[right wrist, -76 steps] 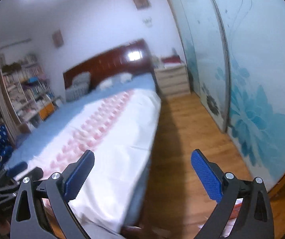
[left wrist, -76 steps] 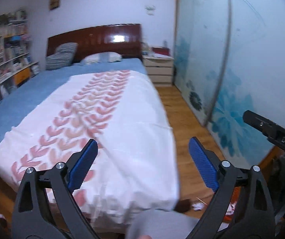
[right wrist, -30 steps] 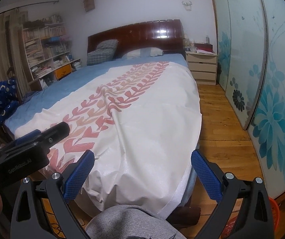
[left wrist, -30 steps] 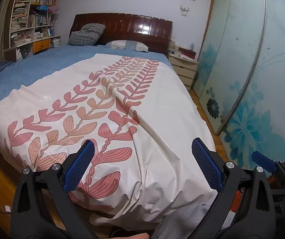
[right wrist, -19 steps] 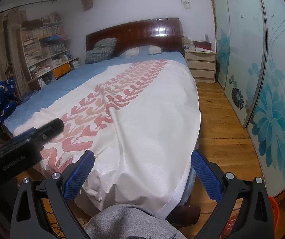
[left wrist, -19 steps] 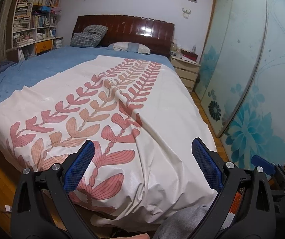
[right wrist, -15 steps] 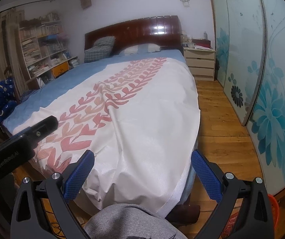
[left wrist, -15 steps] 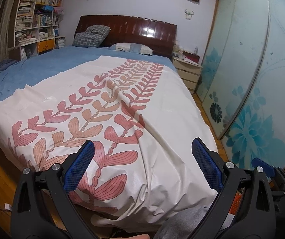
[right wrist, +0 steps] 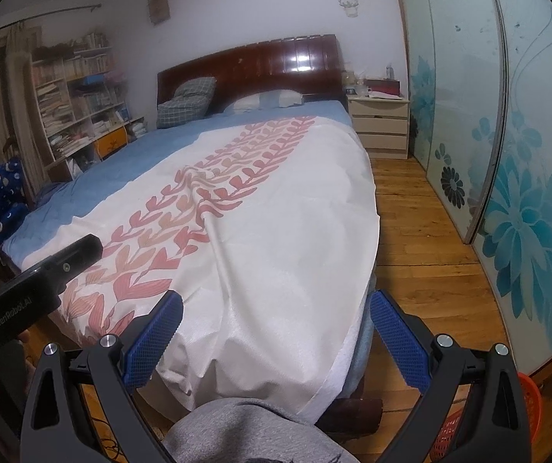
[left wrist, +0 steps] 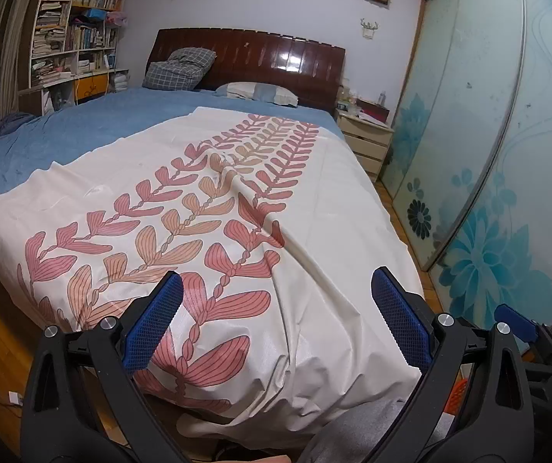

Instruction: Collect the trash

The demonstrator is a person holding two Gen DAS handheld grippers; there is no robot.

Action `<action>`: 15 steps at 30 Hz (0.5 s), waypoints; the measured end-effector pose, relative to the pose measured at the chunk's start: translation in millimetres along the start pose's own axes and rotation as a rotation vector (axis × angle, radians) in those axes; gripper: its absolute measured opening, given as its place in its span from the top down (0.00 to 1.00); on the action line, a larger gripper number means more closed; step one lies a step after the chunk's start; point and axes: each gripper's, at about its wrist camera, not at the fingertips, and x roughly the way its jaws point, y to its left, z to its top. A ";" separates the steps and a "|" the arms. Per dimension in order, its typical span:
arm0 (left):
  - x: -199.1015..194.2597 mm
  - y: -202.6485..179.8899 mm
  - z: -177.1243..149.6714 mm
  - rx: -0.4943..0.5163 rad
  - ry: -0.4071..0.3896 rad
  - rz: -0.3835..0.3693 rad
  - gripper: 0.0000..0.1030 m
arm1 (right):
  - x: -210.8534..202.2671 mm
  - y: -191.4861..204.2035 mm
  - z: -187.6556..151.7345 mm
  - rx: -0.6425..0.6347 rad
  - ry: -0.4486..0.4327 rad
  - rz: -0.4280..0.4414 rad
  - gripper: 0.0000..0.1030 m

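step: scouting for trash | left tongs [left wrist: 274, 322] + right tongs [right wrist: 276, 341] both wide open, nothing held, up over the bed [left wrist: 314, 208] foot | trash: none on bed, prob floor near orange basket [right wrist: 529, 405] low right | tip: tilt cams down b4 u reach

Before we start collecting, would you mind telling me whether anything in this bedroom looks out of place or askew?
The white leaf-print cover lies skewed across the blue sheet, bunched into a ridge mid-bed and hanging over the foot. A small white scrap lies on the wooden floor by the bed's left corner. Both grippers are open and empty.
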 end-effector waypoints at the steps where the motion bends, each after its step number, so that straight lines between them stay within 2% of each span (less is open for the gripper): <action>1: 0.3 -0.1 -0.1 0.001 0.001 0.000 0.06 | 0.2 0.3 -0.3 -0.001 0.000 0.000 0.07; 15: 2.3 3.4 -1.4 -0.008 0.006 -0.001 0.06 | 0.1 0.7 -0.1 -0.003 0.005 -0.001 0.07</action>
